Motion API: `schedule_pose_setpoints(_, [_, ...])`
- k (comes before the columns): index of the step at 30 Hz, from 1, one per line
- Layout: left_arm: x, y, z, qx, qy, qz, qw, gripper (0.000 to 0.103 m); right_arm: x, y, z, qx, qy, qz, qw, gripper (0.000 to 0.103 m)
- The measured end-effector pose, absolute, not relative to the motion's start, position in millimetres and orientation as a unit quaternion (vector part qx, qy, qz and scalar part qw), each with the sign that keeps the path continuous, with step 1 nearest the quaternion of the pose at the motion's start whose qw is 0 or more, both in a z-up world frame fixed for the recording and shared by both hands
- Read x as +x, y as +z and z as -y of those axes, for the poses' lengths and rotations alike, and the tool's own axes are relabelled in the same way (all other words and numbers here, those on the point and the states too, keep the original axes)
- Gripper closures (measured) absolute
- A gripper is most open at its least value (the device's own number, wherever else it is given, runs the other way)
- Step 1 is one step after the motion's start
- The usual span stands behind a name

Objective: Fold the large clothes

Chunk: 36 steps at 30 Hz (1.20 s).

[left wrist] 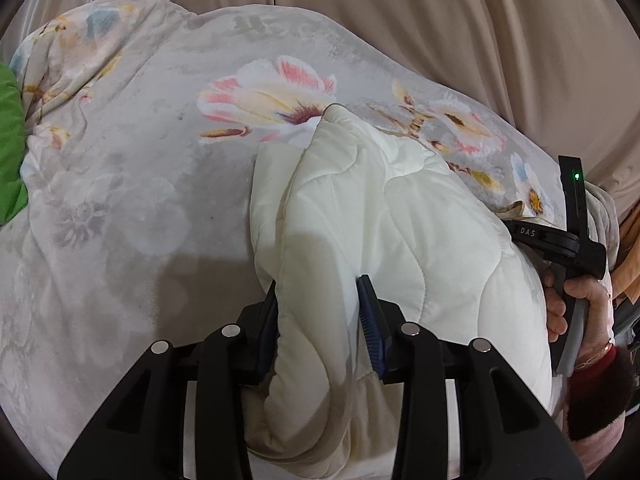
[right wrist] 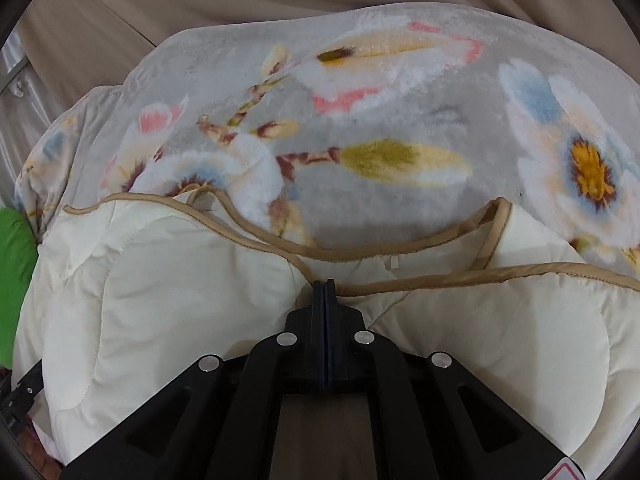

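A thick bunched fold of the cream quilt [left wrist: 360, 248] is gripped by the left gripper [left wrist: 318, 312] — jaws held well apart by the padding between them. The right gripper [right wrist: 325, 300] is pinched fully together on the quilt's tan trim [right wrist: 280, 246], just ahead of its tips. The quilt is draped over a floral blanket [right wrist: 400, 120], which extends ahead of both tools. Handling is judged soft, puffy and bulky — likely light but prone to sagging, the smooth shell possibly slippery. The bound trim is judged the firmest hold; corners on it would be preferred over the padded middle.
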<state>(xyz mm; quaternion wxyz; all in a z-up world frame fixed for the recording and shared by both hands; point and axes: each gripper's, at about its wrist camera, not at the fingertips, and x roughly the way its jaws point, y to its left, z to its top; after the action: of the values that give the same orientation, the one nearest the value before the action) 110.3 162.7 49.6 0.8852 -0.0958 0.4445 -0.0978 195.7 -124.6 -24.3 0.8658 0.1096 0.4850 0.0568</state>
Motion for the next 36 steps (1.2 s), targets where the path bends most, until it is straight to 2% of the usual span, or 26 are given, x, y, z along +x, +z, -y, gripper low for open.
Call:
schedule_pose_setpoints(4, [112.0, 44.8, -167.1, -0.104, -0.093, -0.448, 0.883, 0.059, 188.9, -12.1, 129.9, 0.126, 0.058, -0.481, 0.866, 0.1])
schedule_pose_setpoints(9, [115.8, 32.8, -188.3, -0.134, -0.094, -0.458, 0.874, 0.031, 137.6, 34.7, 140.1, 0.128, 0.091, -0.44, 0.884, 0.098])
schedule_pose_setpoints(12, [115.2, 23.8, -197.2, -0.155, -0.085, -0.458, 0.871, 0.013, 98.1, 41.3, 141.9, 0.116, 0.117, -0.448, 0.879, 0.098])
schedule_pose_setpoints(16, [117.1, 10.0, -207.1, -0.216, -0.104, -0.472, 0.848, 0.012, 57.9, 28.0, 132.7, 0.11, 0.146, -0.47, 0.864, 0.098])
schedule_pose_setpoints(20, [117.2, 7.1, -204.8, -0.223, -0.11, -0.471, 0.847, 0.01, 55.9, 9.9, 120.4, 0.093, 0.153, -0.486, 0.856, 0.097])
schedule_pose_setpoints(22, [117.5, 9.4, -199.5, -0.226, -0.126, -0.473, 0.842, 0.018, 63.2, -1.0, 119.4, 0.1, 0.155, -0.494, 0.85, 0.101])
schedule_pose_setpoints(24, [116.0, 18.5, -193.2, -0.218, -0.145, -0.466, 0.845, 0.044, 68.4, -7.7, 118.5, 0.107, 0.159, -0.496, 0.847, 0.101])
schedule_pose_setpoints(25, [114.6, 23.7, -192.6, -0.212, -0.152, -0.462, 0.847, 0.049, 70.7, -10.3, 119.5, 0.112, 0.162, -0.497, 0.845, 0.101])
schedule_pose_setpoints(27, [111.4, 37.0, -190.4, -0.209, -0.157, -0.453, 0.852, 0.069, 74.4, -14.0, 120.3, 0.119, 0.167, -0.498, 0.843, 0.101])
schedule_pose_setpoints(30, [103.3, 63.8, -183.1, -0.202, -0.172, -0.428, 0.864, 0.078, 77.8, -16.9, 121.6, 0.126, 0.172, -0.498, 0.84, 0.101])
schedule_pose_setpoints(36, [81.5, 135.4, -141.0, -0.172, -0.254, -0.358, 0.882, 0.082, 84.2, -22.1, 124.8, 0.148, 0.185, -0.499, 0.834, 0.103])
